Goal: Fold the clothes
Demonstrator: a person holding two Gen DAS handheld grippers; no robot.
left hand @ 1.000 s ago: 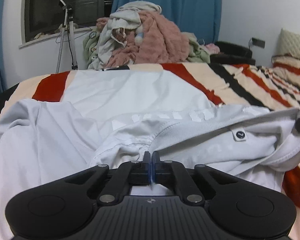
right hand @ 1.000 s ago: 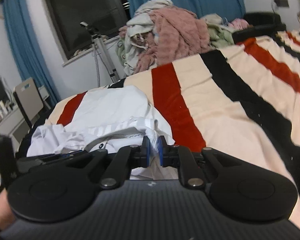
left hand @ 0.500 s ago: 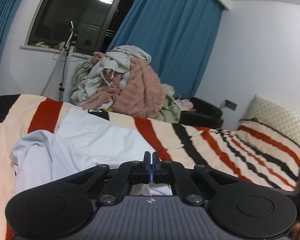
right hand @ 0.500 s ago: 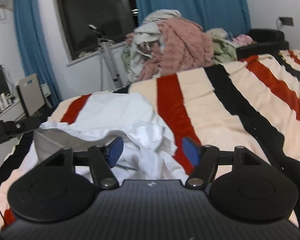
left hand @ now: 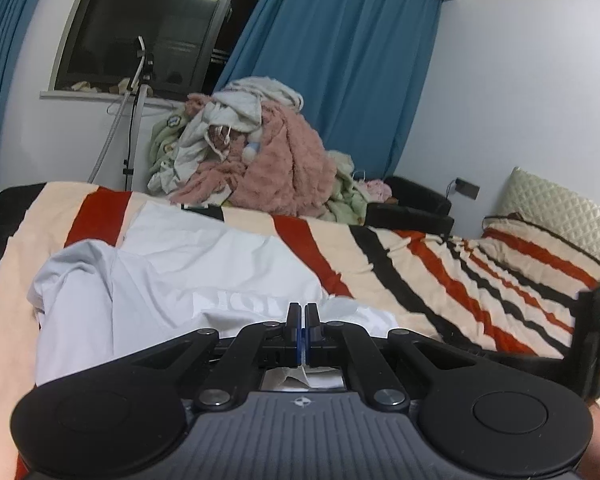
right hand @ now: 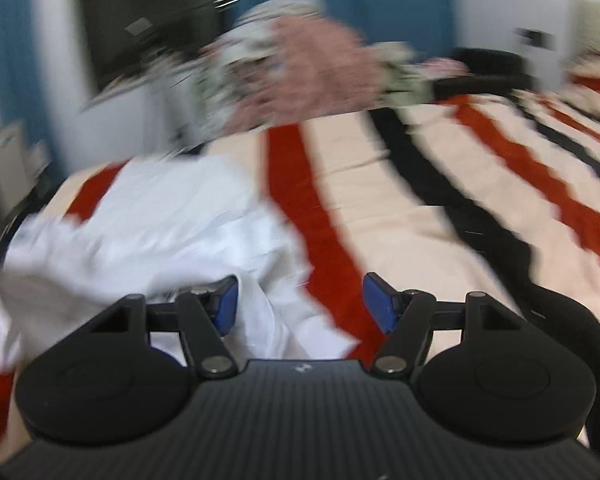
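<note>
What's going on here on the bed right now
A person is folding a white shirt on a striped bedspread, using a handheld gripper in each hand. The left gripper is shut, with white cloth visible just beneath its fingers, though an actual pinch can't be confirmed. The right gripper is open over the shirt's near edge, holding nothing; its view is blurred. A heap of unfolded laundry waits beyond the bed.
</note>
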